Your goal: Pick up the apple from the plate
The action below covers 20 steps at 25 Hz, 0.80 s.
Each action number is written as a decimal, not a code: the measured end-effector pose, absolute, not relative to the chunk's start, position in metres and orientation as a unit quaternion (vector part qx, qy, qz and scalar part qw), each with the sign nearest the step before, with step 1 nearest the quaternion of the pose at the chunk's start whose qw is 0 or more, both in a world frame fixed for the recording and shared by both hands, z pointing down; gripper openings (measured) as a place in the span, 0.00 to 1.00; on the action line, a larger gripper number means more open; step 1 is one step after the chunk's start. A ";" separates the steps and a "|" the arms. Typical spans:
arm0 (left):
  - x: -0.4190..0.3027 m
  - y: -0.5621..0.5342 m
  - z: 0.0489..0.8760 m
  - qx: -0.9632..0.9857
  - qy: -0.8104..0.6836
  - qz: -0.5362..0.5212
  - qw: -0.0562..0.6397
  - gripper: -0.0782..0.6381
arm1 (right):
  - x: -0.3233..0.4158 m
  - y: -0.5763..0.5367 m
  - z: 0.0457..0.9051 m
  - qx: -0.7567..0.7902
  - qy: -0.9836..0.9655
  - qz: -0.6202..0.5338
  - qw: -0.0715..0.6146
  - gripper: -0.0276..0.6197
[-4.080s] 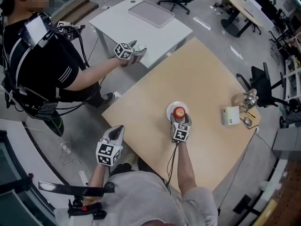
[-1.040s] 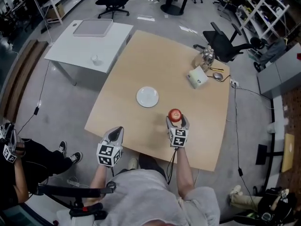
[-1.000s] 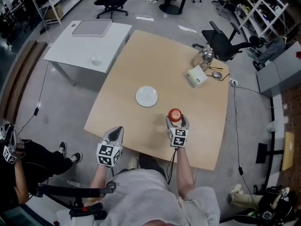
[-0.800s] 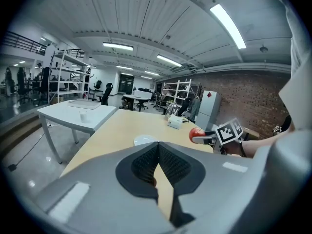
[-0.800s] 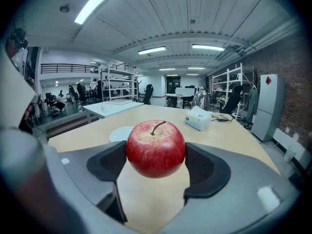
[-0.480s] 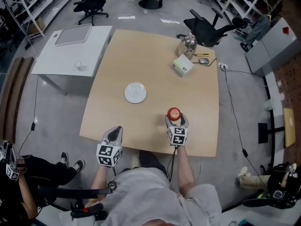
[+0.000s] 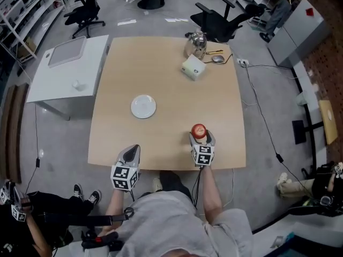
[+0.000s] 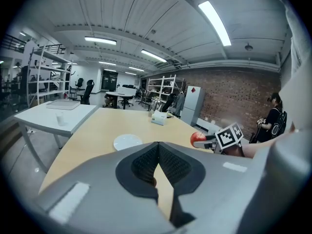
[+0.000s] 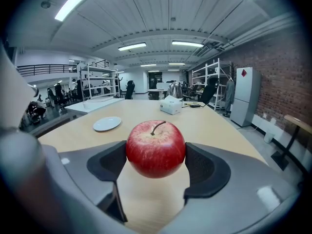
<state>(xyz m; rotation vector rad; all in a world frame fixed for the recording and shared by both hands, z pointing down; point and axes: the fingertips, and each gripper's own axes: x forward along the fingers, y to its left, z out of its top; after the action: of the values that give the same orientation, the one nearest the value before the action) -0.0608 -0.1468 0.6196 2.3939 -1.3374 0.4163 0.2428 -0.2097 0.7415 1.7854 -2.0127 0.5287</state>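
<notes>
**Workshop table [image 7: 161, 68]: apple [image 7: 199, 130] held clear of its plate [image 7: 143, 106]**

Shelving, office chairs and a brick wall ringed the pale wooden table in an open workshop. At far left stood a white side table [image 7: 64, 82] bearing a grey tray [image 7: 67, 52]. On the wooden top, left of centre, the white plate lay bare.

Nearer the person, the left gripper [image 7: 131, 150] hovered by the table's near edge. Its jaws were pressed together at the tips, with nothing between them.

To its right, the right gripper [image 7: 200, 138] pinched the red apple across its widest part, one dark pad on each flank and the stem pointing up. The jaws stood wide, filled by the fruit. The apple hung over the near right part of the table, well apart from the plate, and appeared to touch nothing but the pads. Farther back sat a white box [image 7: 193, 67] and a metal kettle [image 7: 196, 44].

The fruit looked firm and fairly light. Its smooth, waxy skin seemed likely to slip in a loose hold, and its flesh to bruise under a hard one. A hold across the middle, as pictured, seemed the soundest, since the round sides could settle into the hollowed pads. Pinching nearer the stem or the base would probably squeeze the fruit out of the jaws.
</notes>
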 end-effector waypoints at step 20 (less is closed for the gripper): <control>-0.014 -0.153 0.621 0.875 -0.416 0.176 0.175 0.14 | 0.299 -0.158 0.794 0.678 -0.661 0.243 0.212 0.63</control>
<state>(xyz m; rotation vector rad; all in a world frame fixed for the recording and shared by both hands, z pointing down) -0.0143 -0.1529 0.6213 2.4781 -1.1778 0.4997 0.2986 -0.1579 0.7942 1.8831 -1.8360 0.6753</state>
